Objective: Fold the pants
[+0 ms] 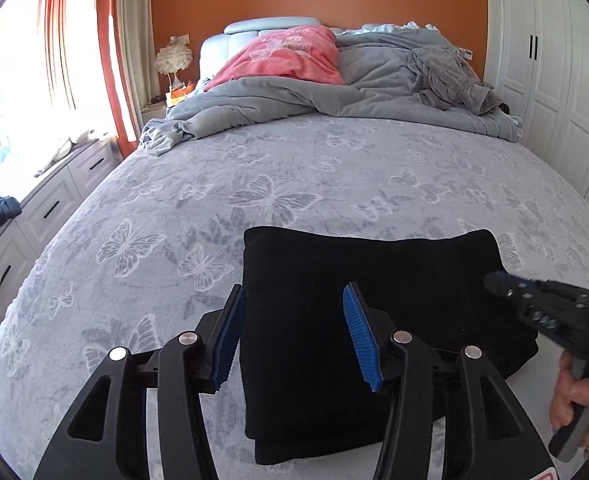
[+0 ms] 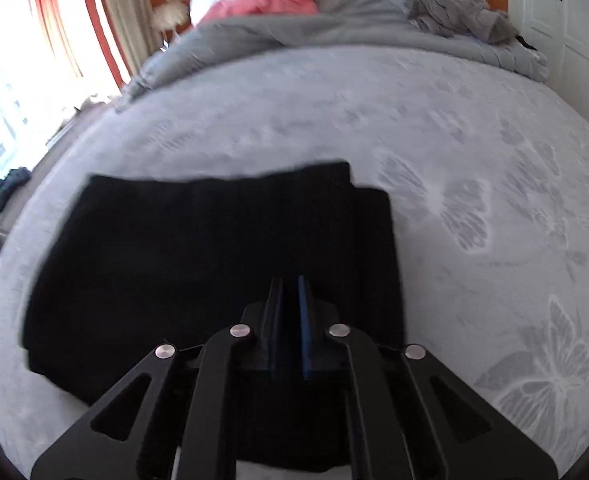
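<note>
Black pants [image 1: 358, 312] lie folded into a thick rectangle on the bed [image 1: 294, 168], well short of the pink pillow [image 1: 286, 56]. Its long axis runs from the foot edge toward that pillow. Left gripper [image 1: 294, 332] hangs above with jaws apart and empty; right gripper [image 2: 290, 320] has jaws together on nothing. Any snag on a layer could drag the stack askew.
</note>
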The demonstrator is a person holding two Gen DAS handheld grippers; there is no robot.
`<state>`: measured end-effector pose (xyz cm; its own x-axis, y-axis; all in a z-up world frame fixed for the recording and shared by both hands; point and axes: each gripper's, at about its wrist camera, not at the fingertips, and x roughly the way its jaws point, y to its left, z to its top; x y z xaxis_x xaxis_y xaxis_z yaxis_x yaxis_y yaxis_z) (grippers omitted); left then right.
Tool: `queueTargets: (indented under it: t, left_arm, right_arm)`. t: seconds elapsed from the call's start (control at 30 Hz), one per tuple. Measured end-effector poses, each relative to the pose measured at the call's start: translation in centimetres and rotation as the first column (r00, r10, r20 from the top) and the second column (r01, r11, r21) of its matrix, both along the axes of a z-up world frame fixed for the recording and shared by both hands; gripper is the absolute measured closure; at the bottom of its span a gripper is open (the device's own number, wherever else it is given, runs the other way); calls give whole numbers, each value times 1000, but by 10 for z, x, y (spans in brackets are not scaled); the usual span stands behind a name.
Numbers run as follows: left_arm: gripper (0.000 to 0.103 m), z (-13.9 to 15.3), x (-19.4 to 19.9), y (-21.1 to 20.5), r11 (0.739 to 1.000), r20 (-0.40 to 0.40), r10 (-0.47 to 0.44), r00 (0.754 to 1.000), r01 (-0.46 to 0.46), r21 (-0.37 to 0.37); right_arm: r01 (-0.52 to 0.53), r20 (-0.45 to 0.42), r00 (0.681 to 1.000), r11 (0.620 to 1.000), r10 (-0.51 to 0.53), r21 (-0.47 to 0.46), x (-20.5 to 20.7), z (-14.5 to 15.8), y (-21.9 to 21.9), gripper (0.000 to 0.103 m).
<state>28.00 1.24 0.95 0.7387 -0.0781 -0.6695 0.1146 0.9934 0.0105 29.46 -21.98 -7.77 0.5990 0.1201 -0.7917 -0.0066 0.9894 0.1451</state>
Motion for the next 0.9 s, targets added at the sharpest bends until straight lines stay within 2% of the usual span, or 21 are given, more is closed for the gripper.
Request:
queueTargets:
  t: [0.03, 0.07, 0.13, 0.2, 0.23, 0.27, 0.3, 0.33, 0.37, 0.43, 0.5, 0.53, 0.57, 0.6, 0.63, 0.7, 0.73, 0.77, 0.83, 0.9]
  left_arm:
    - [54, -2, 1, 0, 1000, -11, 0, 1000, 0, -13]
    - [54, -6, 2, -1, 1000, -23, -5, 1000, 4, -25]
    - [54, -12, 4, -2, 999, -34, -9, 999, 8, -35]
    - [54, -17, 6, -3, 999, -49, -4, 999, 3, -32]
    - [54, -19, 6, -3, 999, -54, -9, 998, 7, -37]
    - [54, -21, 5, -3, 999, -58, -8, 998, 6, -33]
    - [54, -23, 4, -3, 1000, -58, -1, 998, 0, -26]
    - [54, -26, 2, -3, 1000, -65, 5, 998, -6, -18]
    - [54, -30, 1, -2, 1000, -82, 11, 997, -12, -15]
    - [54, -38, -2, 2, 1000, -121, 7, 993, -9, -15]
    - [54, -46, -11, 7, 1000, -143, 5, 990, -7, -10]
    - [54, -50, -16, 10, 1000, -145, 4, 989, -6, -13]
    - [54, -53, -20, 13, 1000, -152, 1, 988, -4, -18]
    - [54, -60, -24, 15, 1000, -169, 4, 986, -7, -14]
    - [53, -69, -24, 17, 1000, -199, 11, 980, -13, -10]
    - [52, -87, -24, 21, 1000, -247, 14, 969, -17, -13]
    - [52, -88, -28, 23, 1000, -235, 19, 972, -23, -18]
    - [52, -83, -33, 23, 999, -224, 25, 974, -29, -16]
    - [52, -67, -46, 22, 999, -217, 37, 975, -37, 1]
    - [53, -44, -68, 22, 999, -167, 28, 985, -32, -19]
  right_arm:
    - [11, 20, 1000, 999, -12, 50, -4, 4, -8, 98]
    - [24, 19, 999, 996, -25, 86, -9, 13, -10, 94]
    - [-2, 84, 996, 992, -8, 123, -25, 39, -3, 92]
    - [-46, 124, 992, 996, 36, 76, -41, 49, 10, 92]
    - [-55, 91, 994, 998, 54, 12, -42, 40, 15, 92]
    - [-61, 27, 998, 997, 62, -46, -38, 22, 18, 97]
    - [-62, -5, 998, 997, 61, -50, -35, 4, 15, 97]
    - [-53, 28, 998, 998, 53, -20, -39, 5, 10, 98]
    - [-35, 19, 999, 999, 35, 0, -45, 14, 8, 98]
    - [-14, 51, 999, 998, 11, 63, -61, 38, 5, 92]
    - [-29, 94, 995, 998, 24, 51, -81, 50, 9, 92]
    - [-33, 74, 997, 999, 32, 2, -85, 43, 11, 93]
    - [-31, 23, 999, 997, 32, -65, -81, 28, 14, 99]
    - [-24, -29, 999, 994, 21, -109, -76, 9, 12, 99]
    - [-20, -21, 1000, 996, 18, -86, -77, 0, 8, 99]
    - [19, -25, 999, 999, -20, -40, -85, 12, 2, 98]
    - [42, -38, 998, 999, -43, -13, -89, 22, 1, 93]
    - [43, -31, 999, 999, -42, 17, -97, 31, 0, 92]
    - [34, 19, 999, 999, -34, 41, -119, 54, 0, 92]
    - [29, 72, 997, 999, -32, 41, -146, 74, 2, 92]
